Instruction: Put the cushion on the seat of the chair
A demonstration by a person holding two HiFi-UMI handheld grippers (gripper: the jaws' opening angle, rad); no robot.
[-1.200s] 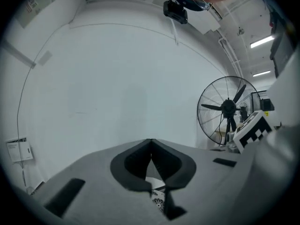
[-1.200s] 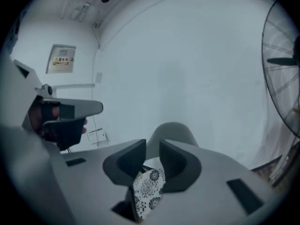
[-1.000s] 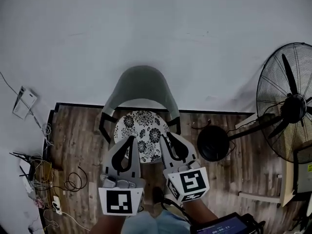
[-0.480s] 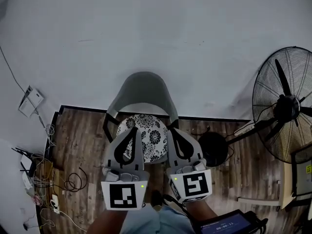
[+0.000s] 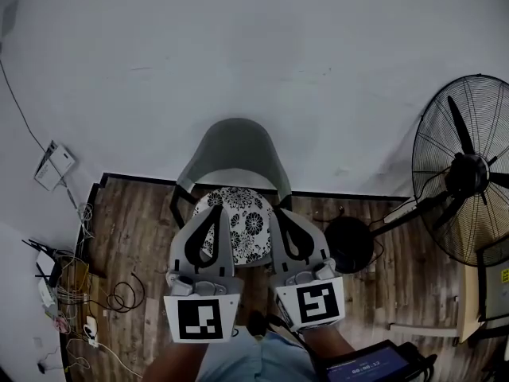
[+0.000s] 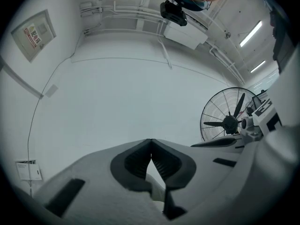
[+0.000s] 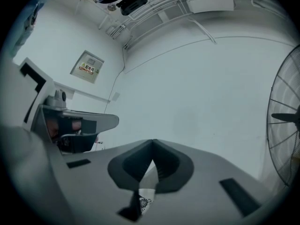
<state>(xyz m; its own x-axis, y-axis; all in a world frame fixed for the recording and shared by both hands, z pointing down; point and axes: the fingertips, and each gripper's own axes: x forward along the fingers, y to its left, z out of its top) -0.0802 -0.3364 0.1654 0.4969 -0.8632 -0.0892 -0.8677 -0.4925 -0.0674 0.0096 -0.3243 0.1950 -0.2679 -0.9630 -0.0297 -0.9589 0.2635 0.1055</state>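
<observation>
Grey jaws of the left gripper met tip to tip, closed on nothing. The jaws of the right gripper were pressed together in the same way, also empty. Through the narrow slot below the right gripper's closed jaws, a scrap of the black-and-white flowered cushion showed.

In the head view both grippers were held side by side, overlapping the near part of that cushion and pointing toward the white wall. Whether either one touched the fabric could not be told.

The round cushion lay flat on the seat of the grey chair, between its dark arm frames, with the curved backrest on the wall side. The chair stood on a wooden floor.

To the right of the chair stood a large black fan, its round base near the chair's right side. At the left edge of the floor a tangle of cables lay close to the wall. A lit screen showed at the bottom edge, beside the person's right arm. A framed notice hung high on the wall.
</observation>
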